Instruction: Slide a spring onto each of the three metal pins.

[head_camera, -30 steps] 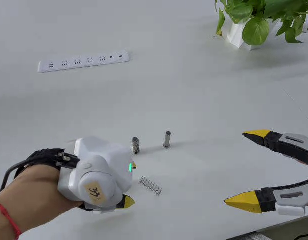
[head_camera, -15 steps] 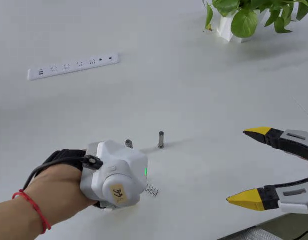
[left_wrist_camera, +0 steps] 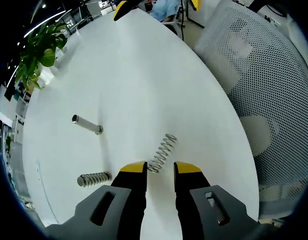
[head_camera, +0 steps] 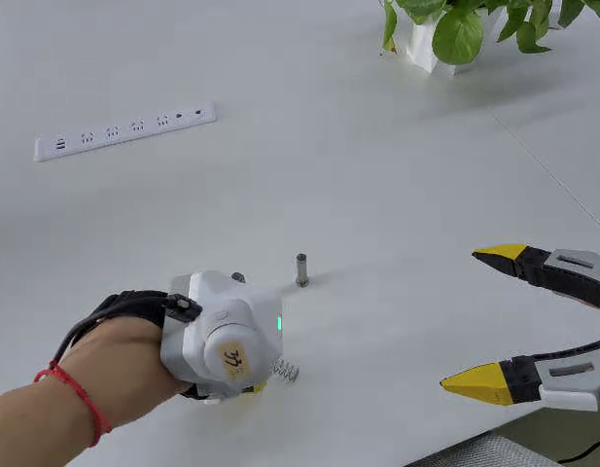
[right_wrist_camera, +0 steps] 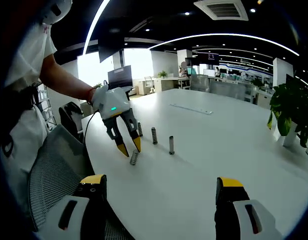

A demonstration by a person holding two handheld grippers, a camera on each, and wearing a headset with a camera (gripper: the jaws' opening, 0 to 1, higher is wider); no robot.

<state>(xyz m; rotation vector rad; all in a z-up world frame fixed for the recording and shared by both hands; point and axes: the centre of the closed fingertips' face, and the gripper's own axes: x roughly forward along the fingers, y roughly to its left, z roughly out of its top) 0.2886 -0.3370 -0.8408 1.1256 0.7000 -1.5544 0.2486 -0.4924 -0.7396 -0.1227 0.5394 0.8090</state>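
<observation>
Loose spring (left_wrist_camera: 162, 152), a bare steel coil, lies flat on my wide, smooth white table (head_camera: 377, 146), near its curved front edge, where a grey mesh chair (left_wrist_camera: 253, 75) stands close. The far side offers plenty of open surface, out to a leafy potted plant (head_camera: 455, 29) and a long white power strip (head_camera: 124, 129). My right gripper (head_camera: 484, 316) hangs well off to the side, its yellow-tipped jaws spread wide and empty. My left gripper (left_wrist_camera: 158, 167) is down at the coil, jaws parted narrowly with the coil's near end between the tips, not pinched. Just beyond stand two slim cylindrical metal pins, near each other: a bare pin (head_camera: 301, 269) and a sprung pin (left_wrist_camera: 94, 179) already wearing its coil.
</observation>
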